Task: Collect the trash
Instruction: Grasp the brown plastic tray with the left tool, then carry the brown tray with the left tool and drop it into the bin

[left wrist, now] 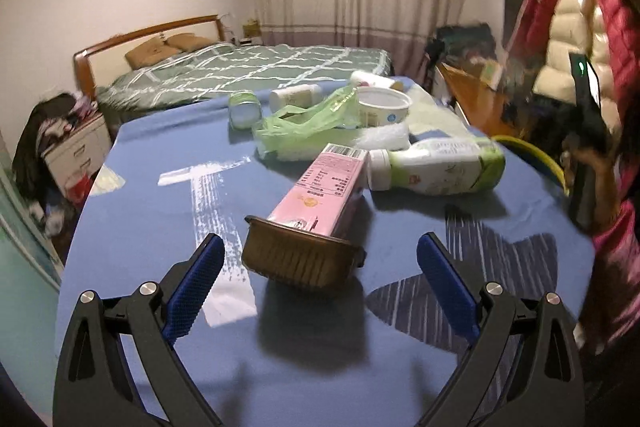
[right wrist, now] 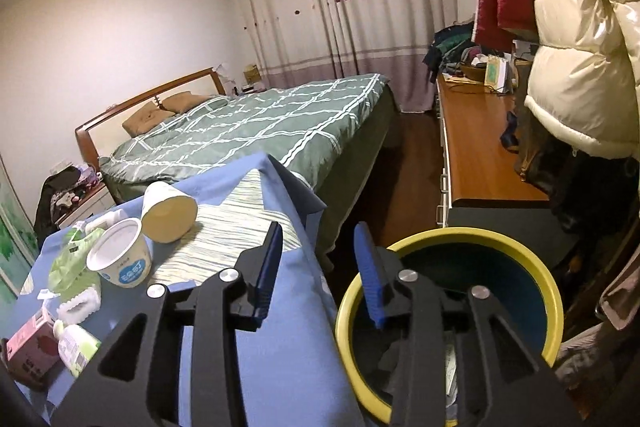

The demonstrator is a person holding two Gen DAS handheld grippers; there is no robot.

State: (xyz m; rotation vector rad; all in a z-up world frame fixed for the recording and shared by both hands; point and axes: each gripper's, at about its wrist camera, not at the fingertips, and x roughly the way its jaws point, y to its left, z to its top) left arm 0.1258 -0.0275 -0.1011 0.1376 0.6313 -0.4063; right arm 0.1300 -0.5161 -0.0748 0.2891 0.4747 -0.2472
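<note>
Trash lies on the blue-clothed table [left wrist: 132, 235]. My left gripper [left wrist: 322, 269] is open wide, and a brown plastic tray [left wrist: 300, 261] sits just ahead between its fingertips, untouched. A pink carton [left wrist: 324, 187] leans on the tray. Behind it lie a white-and-green bottle [left wrist: 436, 167], a green plastic bag [left wrist: 304, 123] and a white yoghurt cup [left wrist: 384, 107]. My right gripper [right wrist: 318, 267] is open with nothing between its pads, at the table's edge [right wrist: 280, 347] beside the yellow-rimmed bin [right wrist: 460, 233]. To its left are the yoghurt cup [right wrist: 120, 259] and a tipped paper cup [right wrist: 170, 213].
A small jar [left wrist: 244, 109] and a lying white bottle [left wrist: 296, 95] sit at the table's far side. A bed [right wrist: 248, 131] stands beyond the table, a wooden desk [right wrist: 480, 147] to the right, and puffy coats [right wrist: 580, 47] hang over it. A person's sleeve [left wrist: 616, 247] shows at right.
</note>
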